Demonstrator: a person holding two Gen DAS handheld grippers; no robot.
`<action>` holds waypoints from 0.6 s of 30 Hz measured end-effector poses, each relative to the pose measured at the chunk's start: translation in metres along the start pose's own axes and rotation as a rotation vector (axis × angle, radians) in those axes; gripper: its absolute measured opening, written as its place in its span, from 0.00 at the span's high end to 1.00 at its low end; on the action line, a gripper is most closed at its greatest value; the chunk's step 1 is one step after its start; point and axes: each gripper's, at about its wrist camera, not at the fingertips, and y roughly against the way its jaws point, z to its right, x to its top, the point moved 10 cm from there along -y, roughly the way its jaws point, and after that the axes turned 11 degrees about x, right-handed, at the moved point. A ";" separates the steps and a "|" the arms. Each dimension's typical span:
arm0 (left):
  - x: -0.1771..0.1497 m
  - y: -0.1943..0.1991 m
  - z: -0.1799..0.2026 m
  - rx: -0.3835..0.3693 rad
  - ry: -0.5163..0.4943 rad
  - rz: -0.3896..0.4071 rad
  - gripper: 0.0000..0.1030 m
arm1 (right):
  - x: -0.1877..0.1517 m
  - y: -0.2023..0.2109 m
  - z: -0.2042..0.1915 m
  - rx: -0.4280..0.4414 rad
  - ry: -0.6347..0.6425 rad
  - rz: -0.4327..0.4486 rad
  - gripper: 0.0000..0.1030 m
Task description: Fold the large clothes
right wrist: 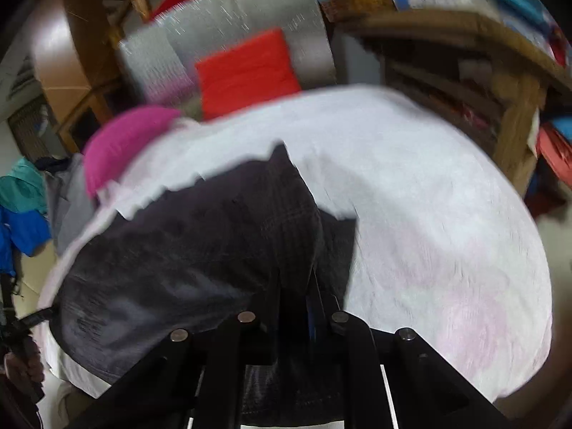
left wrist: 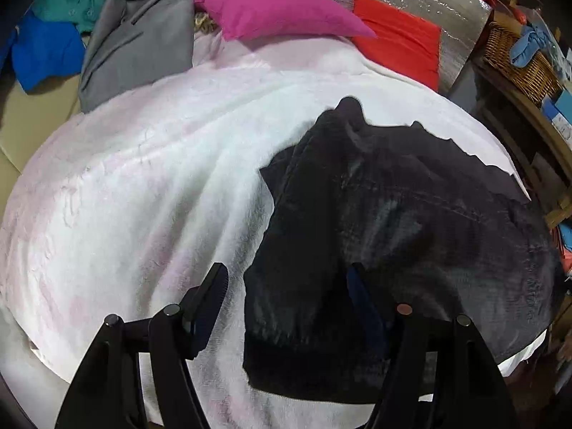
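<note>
A large black garment lies spread on a white and pink blanket over a bed. My left gripper is open above the garment's left edge, one finger over the blanket, the other over the black cloth. In the blurred right wrist view my right gripper is shut on a fold of the black garment, which drapes from the fingers to the left over the blanket.
A magenta pillow, a red cushion and a grey garment lie at the bed's far end. Blue and teal clothes are piled at the far left. A wicker basket and wooden shelves stand right.
</note>
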 end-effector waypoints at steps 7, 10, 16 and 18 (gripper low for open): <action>0.004 0.020 -0.007 -0.004 -0.006 -0.006 0.30 | -0.008 0.002 0.011 0.011 -0.074 -0.058 0.70; 0.020 0.055 0.006 -0.043 -0.033 0.100 0.30 | 0.013 0.027 0.005 0.069 -0.123 0.022 0.23; 0.037 0.085 0.065 -0.106 -0.116 0.187 0.24 | 0.046 0.021 -0.045 0.118 -0.012 0.075 0.60; 0.034 0.078 0.081 -0.117 -0.130 0.165 0.24 | 0.044 -0.001 -0.055 0.100 0.012 0.024 0.67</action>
